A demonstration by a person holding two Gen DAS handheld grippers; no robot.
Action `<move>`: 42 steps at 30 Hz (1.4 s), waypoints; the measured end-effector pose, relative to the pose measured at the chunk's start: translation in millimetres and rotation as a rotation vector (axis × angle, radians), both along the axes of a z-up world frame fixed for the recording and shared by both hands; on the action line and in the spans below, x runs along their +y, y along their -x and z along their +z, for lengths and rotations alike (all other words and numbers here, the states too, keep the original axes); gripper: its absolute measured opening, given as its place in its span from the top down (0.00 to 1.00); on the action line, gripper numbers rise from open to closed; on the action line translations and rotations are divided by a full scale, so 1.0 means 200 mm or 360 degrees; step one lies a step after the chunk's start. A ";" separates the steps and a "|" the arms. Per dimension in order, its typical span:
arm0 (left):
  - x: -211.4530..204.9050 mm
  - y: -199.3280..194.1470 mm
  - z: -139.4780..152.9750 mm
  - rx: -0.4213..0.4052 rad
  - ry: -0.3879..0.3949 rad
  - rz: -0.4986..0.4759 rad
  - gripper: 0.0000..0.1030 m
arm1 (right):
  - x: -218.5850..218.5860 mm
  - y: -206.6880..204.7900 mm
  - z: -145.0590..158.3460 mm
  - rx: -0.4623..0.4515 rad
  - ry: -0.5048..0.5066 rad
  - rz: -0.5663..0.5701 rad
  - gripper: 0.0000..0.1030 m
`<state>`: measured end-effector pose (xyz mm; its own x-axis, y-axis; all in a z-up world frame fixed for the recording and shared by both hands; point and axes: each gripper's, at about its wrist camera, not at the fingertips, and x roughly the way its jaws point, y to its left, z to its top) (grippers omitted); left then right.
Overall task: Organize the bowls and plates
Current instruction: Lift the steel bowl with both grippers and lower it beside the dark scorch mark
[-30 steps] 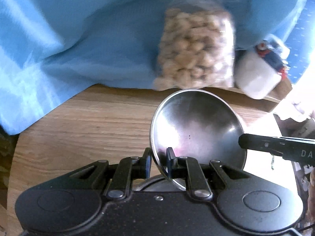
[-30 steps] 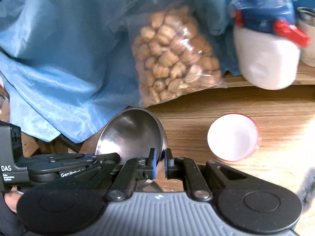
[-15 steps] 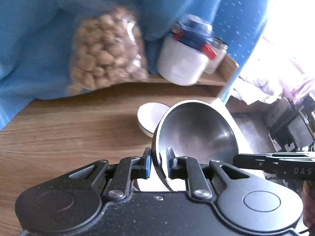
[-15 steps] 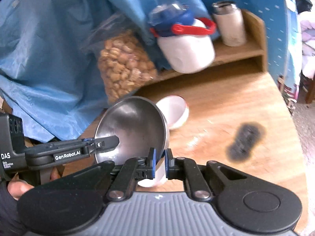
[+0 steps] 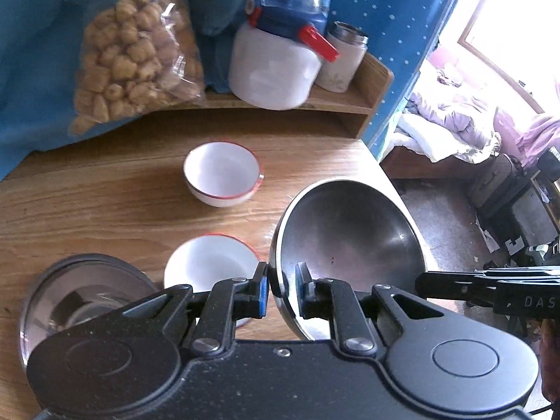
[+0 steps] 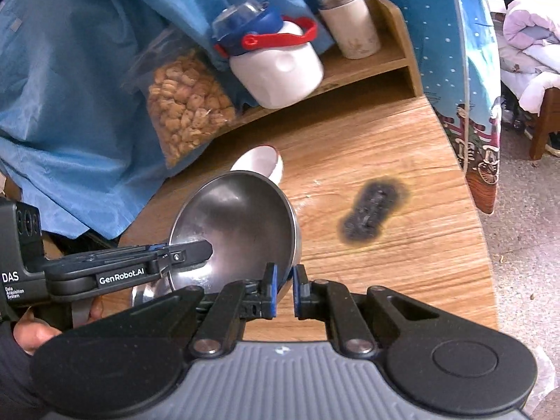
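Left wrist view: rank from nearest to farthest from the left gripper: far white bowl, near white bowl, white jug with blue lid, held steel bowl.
1. Held steel bowl, its rim clamped in the left gripper.
2. Near white bowl, just beyond the fingers, slightly left.
3. Far white bowl, mid-table, further back.
4. White jug with blue lid, on the back shelf.

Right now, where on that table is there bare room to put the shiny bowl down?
Bare wood lies right of the steel bowl, around the burn mark toward the table edge. It is crowded on the left: two white bowls and a steel dish.
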<state>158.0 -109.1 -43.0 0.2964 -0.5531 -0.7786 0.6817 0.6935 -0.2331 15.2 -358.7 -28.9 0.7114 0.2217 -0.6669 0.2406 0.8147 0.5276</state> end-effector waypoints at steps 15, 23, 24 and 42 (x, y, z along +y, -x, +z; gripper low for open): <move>-0.22 0.30 -0.12 0.0107 -0.0017 0.0176 0.84 | -0.26 0.21 -0.12 0.0081 0.0073 0.0209 0.90; -0.25 0.36 -0.22 0.0161 -0.0044 0.0325 0.84 | -0.31 0.17 -0.21 0.0168 0.0069 0.0344 0.90; -0.25 0.35 -0.23 0.0157 -0.0052 0.0332 0.84 | -0.31 0.15 -0.22 0.0172 0.0068 0.0352 0.90; -0.30 0.23 -0.30 0.0149 -0.0126 0.0289 0.84 | -0.34 0.05 -0.27 0.0129 0.0066 0.0303 0.90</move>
<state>112.3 -169.4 -102.8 0.3096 -0.4333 -0.8464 0.5220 0.8215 -0.2296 5.8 -426.0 -83.1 0.6031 0.3184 -0.7314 0.1204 0.8700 0.4781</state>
